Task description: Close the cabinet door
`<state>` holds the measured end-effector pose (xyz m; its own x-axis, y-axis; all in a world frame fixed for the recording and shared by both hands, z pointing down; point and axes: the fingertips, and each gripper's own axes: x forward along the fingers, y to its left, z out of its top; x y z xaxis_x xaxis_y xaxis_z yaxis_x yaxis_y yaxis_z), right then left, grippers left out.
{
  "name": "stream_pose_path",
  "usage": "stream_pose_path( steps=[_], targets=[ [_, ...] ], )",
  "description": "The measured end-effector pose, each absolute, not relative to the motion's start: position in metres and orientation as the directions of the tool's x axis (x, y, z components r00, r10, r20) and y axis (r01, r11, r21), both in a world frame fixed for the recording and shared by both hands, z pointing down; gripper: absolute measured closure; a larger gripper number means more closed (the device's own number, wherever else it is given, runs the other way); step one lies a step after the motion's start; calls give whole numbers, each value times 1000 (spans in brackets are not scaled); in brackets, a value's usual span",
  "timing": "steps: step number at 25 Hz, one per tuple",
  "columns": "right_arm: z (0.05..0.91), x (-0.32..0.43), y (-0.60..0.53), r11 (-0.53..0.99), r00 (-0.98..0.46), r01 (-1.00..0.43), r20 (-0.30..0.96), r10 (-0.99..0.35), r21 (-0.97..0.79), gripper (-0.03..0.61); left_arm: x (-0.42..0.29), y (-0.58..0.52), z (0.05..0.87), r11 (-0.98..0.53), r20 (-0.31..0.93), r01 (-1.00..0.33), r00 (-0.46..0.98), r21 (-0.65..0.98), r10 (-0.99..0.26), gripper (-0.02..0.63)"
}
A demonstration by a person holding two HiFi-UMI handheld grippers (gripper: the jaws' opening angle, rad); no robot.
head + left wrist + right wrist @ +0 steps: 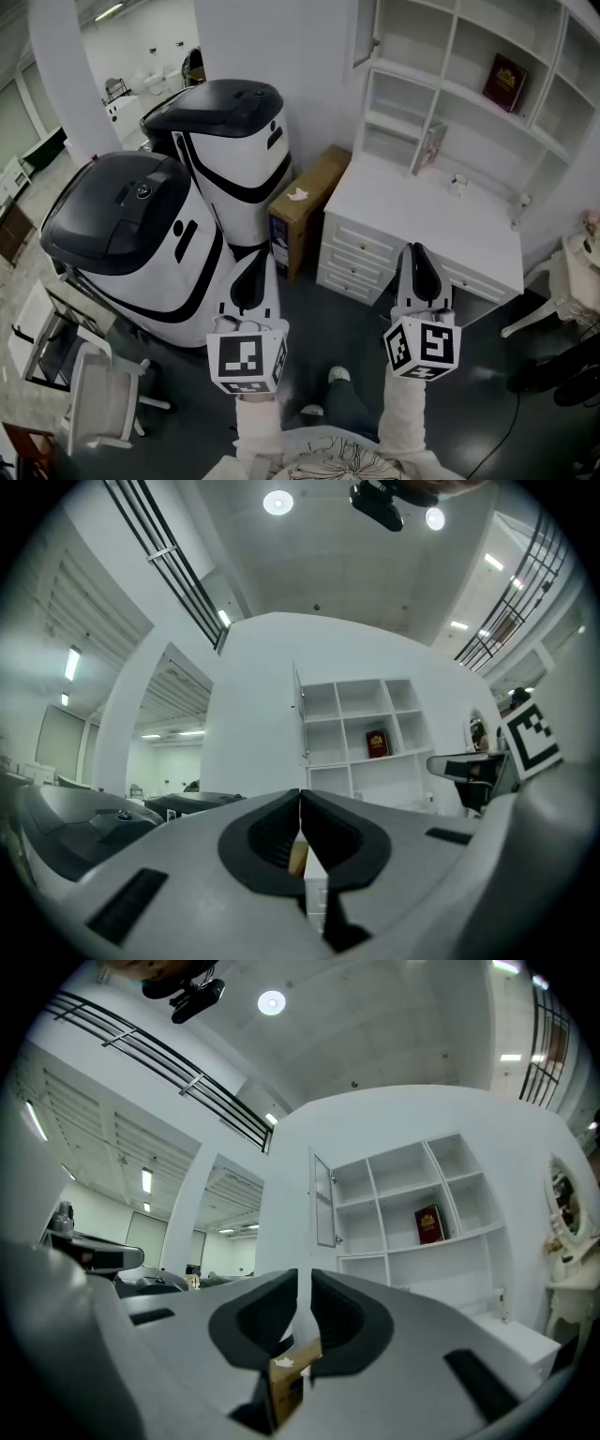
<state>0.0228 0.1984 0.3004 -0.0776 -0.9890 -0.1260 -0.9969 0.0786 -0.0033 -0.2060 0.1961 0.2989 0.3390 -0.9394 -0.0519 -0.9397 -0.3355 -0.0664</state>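
Where right gripper points, cabinet door, apart

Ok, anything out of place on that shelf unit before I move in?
Only the cabinet door at the upper left of the shelf unit: it stands swung open. Nothing looks spilled, damaged or askew.
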Motion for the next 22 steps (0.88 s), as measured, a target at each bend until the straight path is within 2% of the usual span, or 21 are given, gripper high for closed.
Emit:
stream_pose_path(
  steps=[22],
  targets=[
    [296,36,73,150,-148,-989,-142,-979,-1,485,-188,86,298,-285,-59,-956,289,-65,-955,609]
  ],
)
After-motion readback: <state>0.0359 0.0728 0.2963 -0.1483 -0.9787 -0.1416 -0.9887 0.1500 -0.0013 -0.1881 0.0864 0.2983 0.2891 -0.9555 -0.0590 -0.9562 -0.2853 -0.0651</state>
